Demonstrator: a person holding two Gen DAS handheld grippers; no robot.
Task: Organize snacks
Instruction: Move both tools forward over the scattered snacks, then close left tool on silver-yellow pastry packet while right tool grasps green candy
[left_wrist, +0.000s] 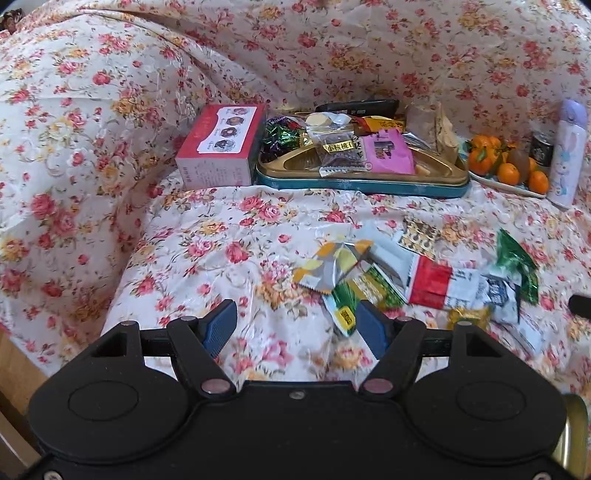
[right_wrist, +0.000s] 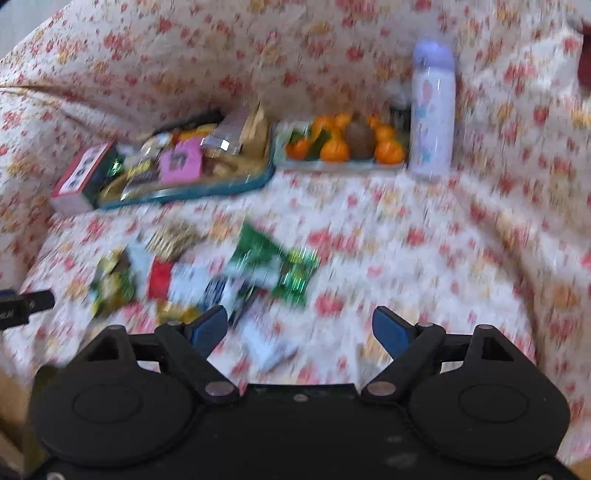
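Nearest us, the left gripper stands wide apart and empty above the floral cloth, and the right gripper is likewise spread with nothing between its blue pads. Just beyond, from twelve to two o'clock of the left gripper, the loose snack packets lie scattered, untouched as far as we can judge; the right view is blurred. Farther, at twelve o'clock, the teal tin already holds several snacks, with a red box touching its nine o'clock side. We reckon sorting is partly done: the loose packets remain.
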